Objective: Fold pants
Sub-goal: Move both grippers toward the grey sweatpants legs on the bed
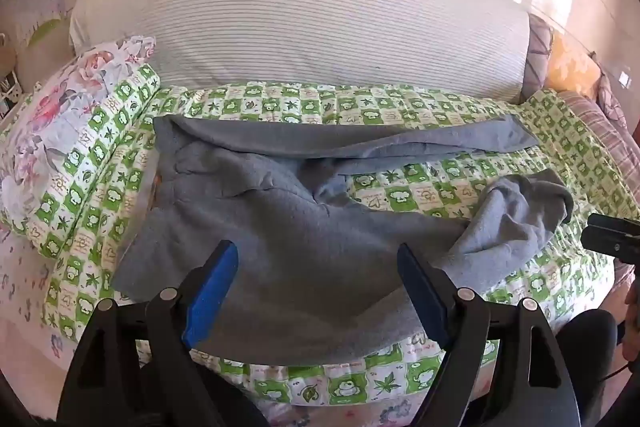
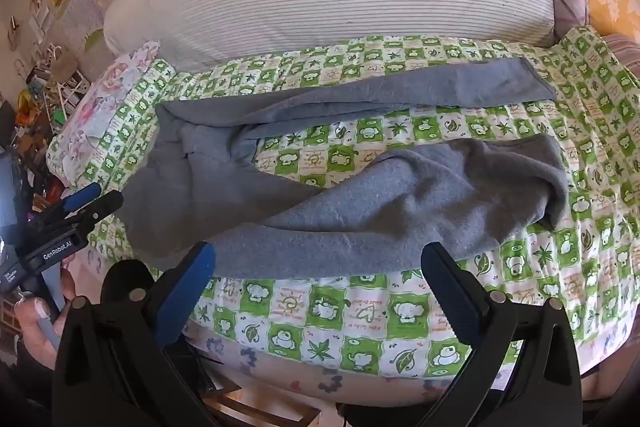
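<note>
Grey pants lie spread on a green-and-white checked quilt, waist to the left, two legs running right. The far leg lies flat; the near leg is rumpled, its cuff end turned over at the right. My left gripper is open and empty, hovering above the seat of the pants near the bed's front edge. My right gripper is open and empty, just in front of the near leg. Each gripper shows in the other's view: the left, the right.
A large striped white pillow lies along the back of the bed. A floral pillow sits at the left. The quilt's front edge drops off below the grippers. Clutter on shelves stands far left.
</note>
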A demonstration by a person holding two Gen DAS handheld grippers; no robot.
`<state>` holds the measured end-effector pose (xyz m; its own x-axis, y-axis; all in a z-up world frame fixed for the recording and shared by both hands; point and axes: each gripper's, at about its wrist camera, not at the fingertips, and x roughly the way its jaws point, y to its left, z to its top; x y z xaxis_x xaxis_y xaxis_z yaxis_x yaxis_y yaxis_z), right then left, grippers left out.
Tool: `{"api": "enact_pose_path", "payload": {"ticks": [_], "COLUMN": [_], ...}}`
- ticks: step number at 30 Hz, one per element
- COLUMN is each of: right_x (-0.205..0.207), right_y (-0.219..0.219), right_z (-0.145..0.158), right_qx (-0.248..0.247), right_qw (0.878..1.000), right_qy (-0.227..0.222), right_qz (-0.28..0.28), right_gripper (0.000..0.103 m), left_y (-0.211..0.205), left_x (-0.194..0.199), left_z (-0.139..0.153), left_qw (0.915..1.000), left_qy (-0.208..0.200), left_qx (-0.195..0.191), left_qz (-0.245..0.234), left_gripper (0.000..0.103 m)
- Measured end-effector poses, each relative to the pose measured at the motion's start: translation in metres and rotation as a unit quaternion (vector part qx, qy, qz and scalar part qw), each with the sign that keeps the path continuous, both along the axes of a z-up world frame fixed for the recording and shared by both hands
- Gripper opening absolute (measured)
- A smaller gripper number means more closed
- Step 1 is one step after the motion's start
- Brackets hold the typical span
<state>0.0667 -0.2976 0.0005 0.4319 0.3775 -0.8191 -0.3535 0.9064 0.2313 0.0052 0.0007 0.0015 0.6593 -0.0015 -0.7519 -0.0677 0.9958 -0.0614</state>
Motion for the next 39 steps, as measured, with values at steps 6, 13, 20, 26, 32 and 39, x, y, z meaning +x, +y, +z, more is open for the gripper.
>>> {"api": "enact_pose_path", "payload": {"ticks": [6,13,20,26,32,39], "right_x": [0.003,0.008,0.009,0.01,0.011,0.011], "right_y": [-0.006,-0.025,-0.03,-0.038,-0.058,-0.099], "right_z": [-0.004,0.0,-0.002,-0.005,-0.013,-0.028], "right_qx": [0.023,0.018,0.015,0.016,0.017,0.026], "right_qw": [1.0,1.0,0.999,0.999,0.998,0.992], "right_qy": [0.01,0.009,0.012,0.015,0.022,0.037], "right_qz": [-0.008,-0.012,-0.027,-0.035,-0.061,-0.115], "right_gripper": [0.103,0.103,0.103,0.103,0.103,0.103], "left_y": [0.003,-0.004,-0.009,-0.014,-0.029,-0.06], "left_x": [-0.007,-0.005,-0.004,0.0,0.004,0.01], "left_z": [0.0,-0.002,-0.004,-0.006,-0.013,-0.024], "left_qw": [0.9997,0.9997,0.9998,0.9998,0.9994,0.9958], "left_qy": [-0.013,-0.006,-0.002,0.005,0.016,0.034], "left_qx": [0.013,0.021,0.017,0.019,0.013,0.013], "left_qz": [0.013,0.011,0.003,-0.005,-0.03,-0.084], "left_gripper": [0.082,0.082,0.082,0.082,0.082,0.082]}}
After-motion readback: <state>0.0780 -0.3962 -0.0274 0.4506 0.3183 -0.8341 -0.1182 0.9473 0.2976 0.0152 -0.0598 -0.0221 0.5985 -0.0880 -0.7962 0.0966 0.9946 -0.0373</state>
